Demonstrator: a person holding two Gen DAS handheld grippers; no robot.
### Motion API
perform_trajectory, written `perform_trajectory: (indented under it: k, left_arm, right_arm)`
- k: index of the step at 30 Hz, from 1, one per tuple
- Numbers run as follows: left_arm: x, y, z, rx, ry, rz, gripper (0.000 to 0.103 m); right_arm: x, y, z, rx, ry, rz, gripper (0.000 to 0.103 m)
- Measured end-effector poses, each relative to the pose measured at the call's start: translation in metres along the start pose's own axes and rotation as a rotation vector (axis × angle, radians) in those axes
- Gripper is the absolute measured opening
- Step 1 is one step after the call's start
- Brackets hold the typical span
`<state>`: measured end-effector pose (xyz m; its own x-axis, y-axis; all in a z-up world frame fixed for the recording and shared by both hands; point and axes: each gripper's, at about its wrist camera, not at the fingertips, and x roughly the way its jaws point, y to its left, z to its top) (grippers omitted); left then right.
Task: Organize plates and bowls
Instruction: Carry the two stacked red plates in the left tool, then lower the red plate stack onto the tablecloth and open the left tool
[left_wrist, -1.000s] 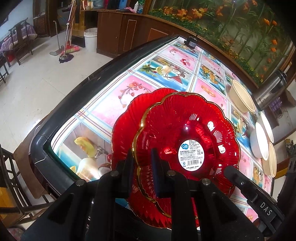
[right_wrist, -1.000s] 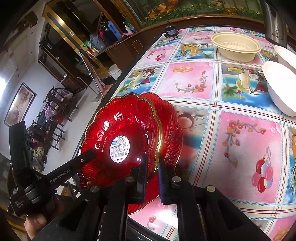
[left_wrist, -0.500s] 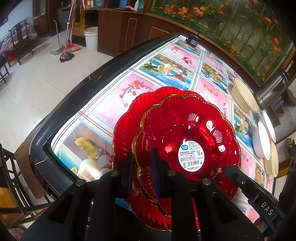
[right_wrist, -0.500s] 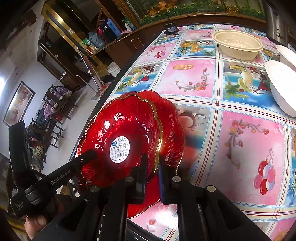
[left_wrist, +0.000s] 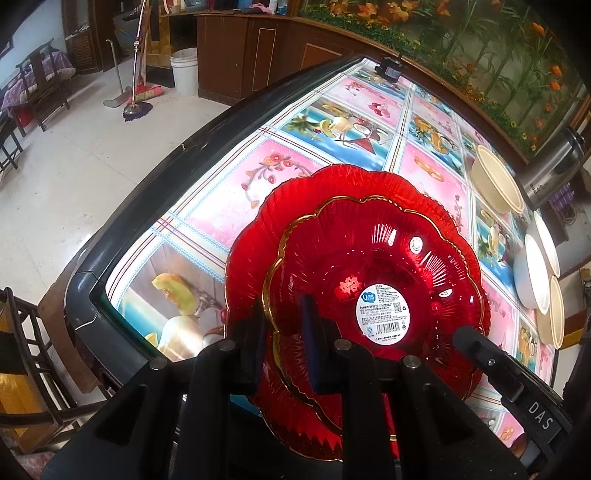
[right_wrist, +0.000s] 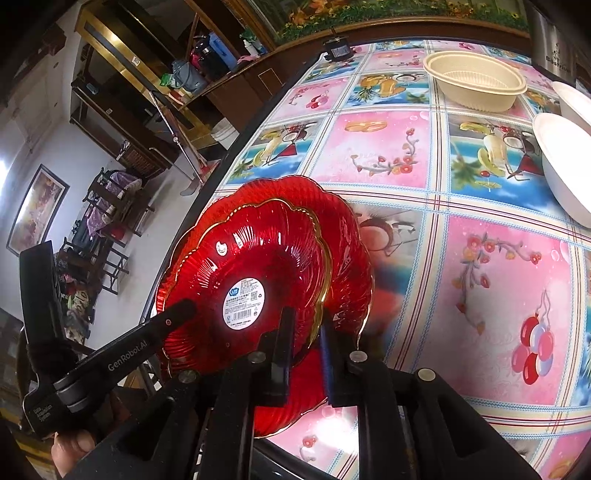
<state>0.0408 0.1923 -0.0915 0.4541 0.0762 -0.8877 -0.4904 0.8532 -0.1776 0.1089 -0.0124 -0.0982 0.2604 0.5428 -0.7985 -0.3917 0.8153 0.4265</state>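
A small red plate with a gold rim and a white label (left_wrist: 369, 266) (right_wrist: 251, 258) rests tilted on a larger red plate (left_wrist: 258, 229) (right_wrist: 351, 258) near the table's corner. My left gripper (left_wrist: 282, 325) is shut on the gold rim at its left side. From the opposite side, my right gripper (right_wrist: 306, 328) has the same rim between its jaws. Those jaws are opening, and a slim gap shows beside the rim. Each view also catches the other gripper's finger lying against the plate. Whether the larger plate lies flat on the table is hidden.
The table (right_wrist: 388, 147) has a fruit-pattern cloth and a dark edge (left_wrist: 122, 221) close on the left. A cream bowl (right_wrist: 476, 81) and white bowls (right_wrist: 565, 158) stand at the far right, beside a steel flask (left_wrist: 550, 173). Chairs and a mop stand on the floor beyond.
The right gripper's jaws have parted a little around the gold rim. The left gripper and both plates have hardly shifted.
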Motion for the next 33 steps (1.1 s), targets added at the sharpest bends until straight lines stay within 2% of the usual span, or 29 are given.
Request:
perform_trajectory:
  k: [6,7,10,17,19,21,23,24,28,30,33]
  left_arm:
    - [0.002,0.001,0.001,-0.014,0.016,-0.003,0.015]
    - [0.002,0.001,0.001,-0.017,0.021,-0.006,0.019]
    - [0.002,0.002,0.003,-0.028,0.039,-0.024,0.021]
    - [-0.002,0.001,0.002,-0.029,0.059,-0.066,0.035]
    - [-0.005,-0.001,0.001,-0.027,0.062,-0.073,0.040]
    - [-0.010,-0.002,0.000,-0.025,0.046,-0.075,0.043]
    - [-0.014,-0.002,-0.001,-0.023,0.030,-0.068,0.049]
    - [-0.017,-0.001,-0.001,-0.031,0.024,-0.060,0.058]
    - [-0.025,0.002,-0.002,-0.050,0.003,-0.071,0.059]
    - [-0.029,0.002,-0.001,-0.059,-0.009,-0.071,0.060]
    - [-0.034,0.000,0.001,-0.066,-0.033,-0.075,0.061]
  right_arm:
    - [0.002,-0.002,0.002,0.026,0.014,0.008,0.016]
    - [0.002,-0.003,0.002,0.029,0.014,0.010,0.016]
    - [0.002,-0.004,0.004,0.043,0.024,0.024,0.020]
    - [-0.004,-0.001,0.003,0.050,0.018,0.055,0.036]
    - [-0.007,-0.001,0.002,0.055,0.013,0.050,0.046]
    - [-0.011,-0.004,0.002,0.072,0.005,0.064,0.048]
    - [-0.015,-0.006,0.001,0.082,0.000,0.074,0.048]
    - [-0.017,-0.007,0.001,0.084,-0.002,0.075,0.048]
    - [-0.025,-0.009,-0.001,0.087,-0.013,0.094,0.053]
    - [-0.029,-0.010,-0.001,0.094,-0.028,0.093,0.060]
    - [-0.037,-0.016,-0.001,0.113,-0.055,0.109,0.065]
